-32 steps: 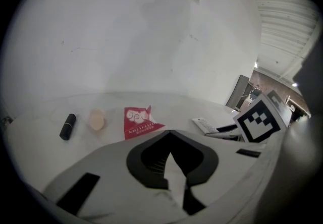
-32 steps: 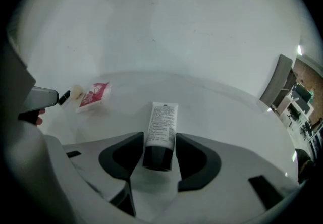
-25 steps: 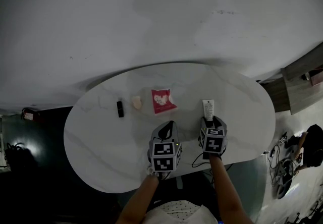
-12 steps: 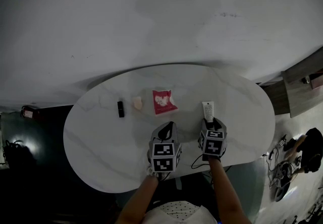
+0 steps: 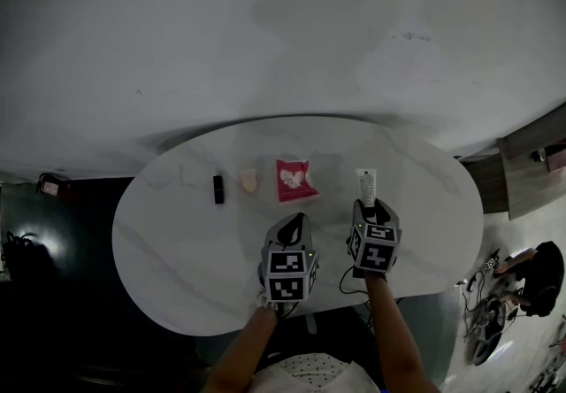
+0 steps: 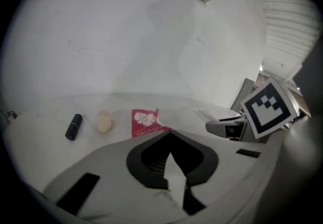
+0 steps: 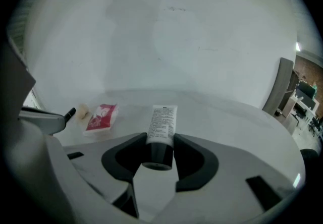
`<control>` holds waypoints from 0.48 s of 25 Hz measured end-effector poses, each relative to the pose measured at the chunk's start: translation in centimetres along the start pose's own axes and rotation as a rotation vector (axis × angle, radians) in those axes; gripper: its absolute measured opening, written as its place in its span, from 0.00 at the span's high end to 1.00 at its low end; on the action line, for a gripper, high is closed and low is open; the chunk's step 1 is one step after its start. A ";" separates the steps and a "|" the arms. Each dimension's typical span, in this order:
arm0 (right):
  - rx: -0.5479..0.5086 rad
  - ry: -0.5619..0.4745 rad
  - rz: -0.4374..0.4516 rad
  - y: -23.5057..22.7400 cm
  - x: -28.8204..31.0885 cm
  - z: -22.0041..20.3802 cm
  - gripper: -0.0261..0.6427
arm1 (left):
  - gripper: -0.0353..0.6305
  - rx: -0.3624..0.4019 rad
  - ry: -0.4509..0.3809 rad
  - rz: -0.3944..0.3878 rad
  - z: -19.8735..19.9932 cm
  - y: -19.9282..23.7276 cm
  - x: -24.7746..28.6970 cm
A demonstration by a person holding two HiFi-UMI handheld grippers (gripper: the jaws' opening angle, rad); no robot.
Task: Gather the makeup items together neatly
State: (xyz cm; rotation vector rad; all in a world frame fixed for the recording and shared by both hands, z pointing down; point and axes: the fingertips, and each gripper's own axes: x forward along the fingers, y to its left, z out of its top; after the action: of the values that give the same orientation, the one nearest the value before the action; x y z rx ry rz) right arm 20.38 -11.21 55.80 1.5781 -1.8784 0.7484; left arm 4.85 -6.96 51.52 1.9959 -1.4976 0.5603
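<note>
1. The surface [image 5: 177, 276] was a white oval top with faint marble veining, and all four makeup bits sat in a loose row across its far half.
2. The left tool [image 5: 296, 225] hovered over the near middle of the surface, just short of the row. In its own view the left tool [image 6: 169, 140] had its jaws pinched right together with nothing between them.
3. The right tool [image 5: 367, 207] sat beside it at the right end of the row. Its own view showed the right tool [image 7: 160, 150] clamped around the dark cap end of the tube, one jaw against each side of it.
4. The white tube [image 5: 366, 183] lay flat on the surface, its printed body pointing away from the person and its cap end in the jaws. From the right tool's camera the tube [image 7: 162, 122] ran straight out between them. It was well apart from the other three items.
5. The red sachet [image 5: 295, 180] lay flat, left of the tube and just ahead of the left tool; it also showed in both tool views [image 6: 146, 123] [image 7: 101, 117].
6. The beige sponge [image 5: 248, 181] sat just left of the sachet, close but not touching [image 6: 104, 122].
7. The black lipstick [image 5: 218, 189] lay on its side at the far left of the row, near the sponge [image 6: 73, 126].
</note>
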 end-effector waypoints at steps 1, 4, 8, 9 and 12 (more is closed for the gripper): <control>-0.003 -0.007 0.005 0.3 0.2 0.6 0.70 | 0.90 -0.005 -0.004 0.005 0.1 0.2 -0.1; -0.006 -0.024 0.022 1.4 0.9 2.2 0.70 | 0.90 -0.029 -0.020 0.026 0.6 1.0 -0.3; -0.022 -0.026 0.046 3.0 2.2 3.5 0.70 | 0.90 -0.052 -0.034 0.052 1.2 2.1 -0.4; -0.030 -0.024 0.051 3.4 2.5 3.7 0.70 | 0.90 -0.056 -0.036 0.057 1.3 2.4 -0.5; -0.054 -0.012 0.056 4.2 3.4 3.9 0.70 | 0.90 -0.072 -0.044 0.075 1.5 3.3 -0.7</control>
State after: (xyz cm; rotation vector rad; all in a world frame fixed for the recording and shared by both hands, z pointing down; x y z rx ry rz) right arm 15.52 -15.71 55.38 1.5052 -1.9425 0.7077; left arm 1.45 -8.12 50.64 1.9150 -1.6020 0.4890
